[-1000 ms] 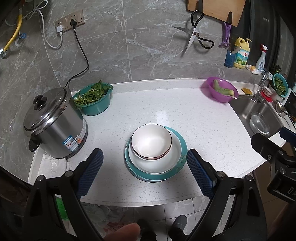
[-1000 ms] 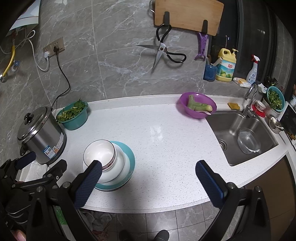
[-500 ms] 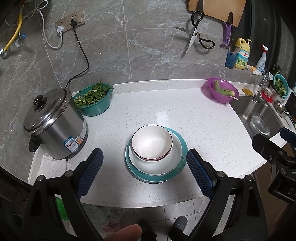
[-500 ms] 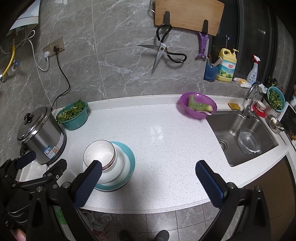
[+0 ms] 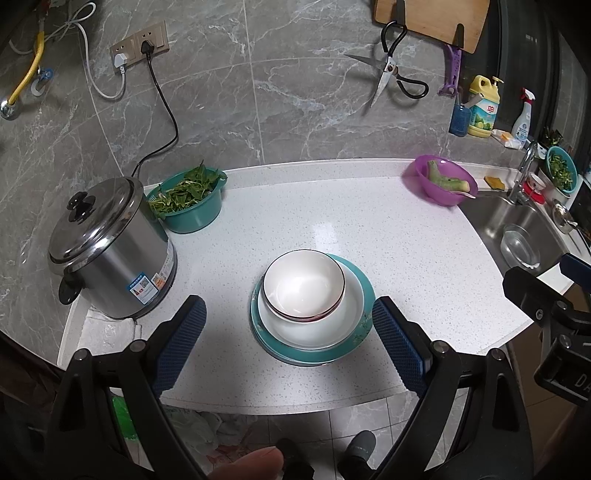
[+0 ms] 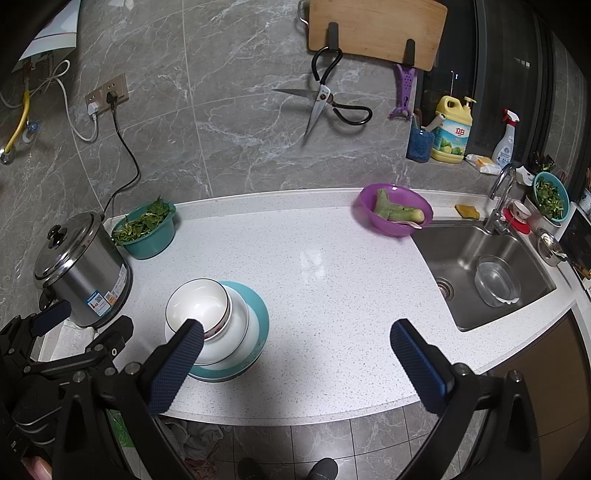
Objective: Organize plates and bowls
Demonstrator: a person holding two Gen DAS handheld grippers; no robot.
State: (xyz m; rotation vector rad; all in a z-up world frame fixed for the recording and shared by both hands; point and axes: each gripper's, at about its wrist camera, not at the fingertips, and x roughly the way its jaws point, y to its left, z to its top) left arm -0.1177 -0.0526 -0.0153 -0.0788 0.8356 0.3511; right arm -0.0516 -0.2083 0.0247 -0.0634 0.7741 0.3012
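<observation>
Two black hand-held grippers with blue textured pads

The left hand-held gripper [image 5: 288, 343] and right hand-held gripper [image 6: 295, 365] share angular black frames studded with silver screws and dimpled blue fingertips [image 5: 397, 345]; a bare fingertip [image 5: 251, 463] shows at the frame's lower edge.

One stack on the surface [image 5: 332, 229] counts three pieces: one teal plate [image 5: 360, 332] at the bottom, one white plate [image 5: 351, 317] on it, and one white bowl [image 5: 303, 288] with a dark rim on top. Plastic bowls number two on the surface: one teal bowl of greens [image 5: 192, 210] and one purple bowl [image 5: 439, 181] holding pale green vegetable pieces. A third small teal basket of greens [image 6: 550, 199] sits past the faucet (beside the sink). One clear glass bowl [image 6: 495, 282] lies in the sink. One steel rice cooker [image 5: 110, 251], one pair of scissors [image 6: 325, 99], one cutting board [image 6: 376, 29], one dish-soap bottle [image 6: 452, 133], one spray bottle [image 6: 504, 142].
</observation>
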